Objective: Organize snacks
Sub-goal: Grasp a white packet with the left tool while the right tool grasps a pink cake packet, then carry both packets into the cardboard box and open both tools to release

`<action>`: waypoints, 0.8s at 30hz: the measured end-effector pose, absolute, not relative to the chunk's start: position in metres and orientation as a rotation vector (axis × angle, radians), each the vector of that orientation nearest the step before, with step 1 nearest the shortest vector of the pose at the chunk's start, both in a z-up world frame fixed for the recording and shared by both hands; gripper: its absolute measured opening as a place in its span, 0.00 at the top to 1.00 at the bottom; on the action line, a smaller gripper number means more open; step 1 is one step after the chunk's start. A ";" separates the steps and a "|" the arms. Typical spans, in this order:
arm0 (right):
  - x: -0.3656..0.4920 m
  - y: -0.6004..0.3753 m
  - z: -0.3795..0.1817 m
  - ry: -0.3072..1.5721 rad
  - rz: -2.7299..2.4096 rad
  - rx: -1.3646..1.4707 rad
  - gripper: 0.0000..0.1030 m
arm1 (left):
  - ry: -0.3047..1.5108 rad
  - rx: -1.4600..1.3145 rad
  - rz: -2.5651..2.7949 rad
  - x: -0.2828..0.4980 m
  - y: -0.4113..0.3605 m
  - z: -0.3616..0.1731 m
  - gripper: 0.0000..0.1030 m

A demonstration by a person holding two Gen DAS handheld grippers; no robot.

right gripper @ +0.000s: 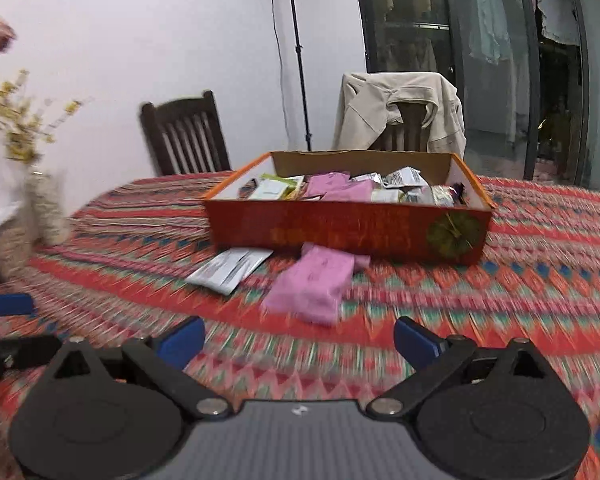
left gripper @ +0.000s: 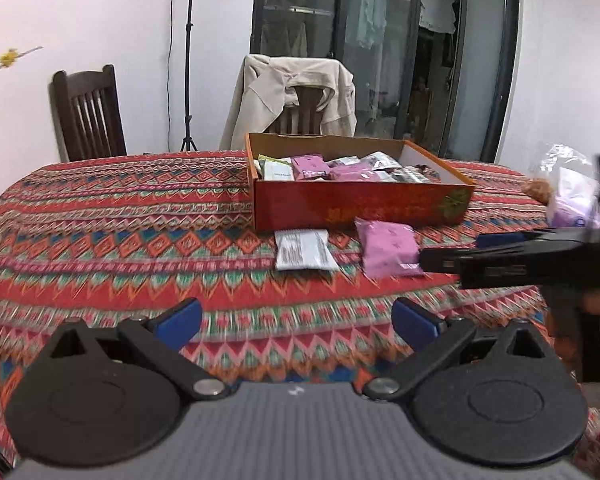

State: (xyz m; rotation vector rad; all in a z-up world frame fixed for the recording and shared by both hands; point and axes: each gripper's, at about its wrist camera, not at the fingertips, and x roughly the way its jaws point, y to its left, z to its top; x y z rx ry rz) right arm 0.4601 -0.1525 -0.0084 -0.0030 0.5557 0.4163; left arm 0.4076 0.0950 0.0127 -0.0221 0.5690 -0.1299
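Packet (right gripper: 312, 280) before box (right gripper: 348, 228), ungripped.

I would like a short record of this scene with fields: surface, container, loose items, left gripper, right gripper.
surface: table with patterned red cloth
container: orange cardboard box, open, holding mixed snack packets
loose items: pink packet and white packet on the cloth in front of the box, lying apart
left gripper: open, empty
right gripper: open, empty, facing the pink packet
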 end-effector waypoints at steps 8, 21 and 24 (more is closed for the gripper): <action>0.564 -0.106 -0.038 0.645 0.352 -0.021 0.28 | 0.632 -0.028 -0.105 0.491 0.088 -0.010 0.00; 0.550 -0.205 -0.046 0.657 0.335 -0.062 0.34 | 0.645 0.014 -0.083 0.558 0.050 -0.047 0.41; 0.544 -0.219 -0.047 0.650 0.330 -0.039 0.34 | 0.643 0.025 -0.104 0.554 0.048 -0.045 0.52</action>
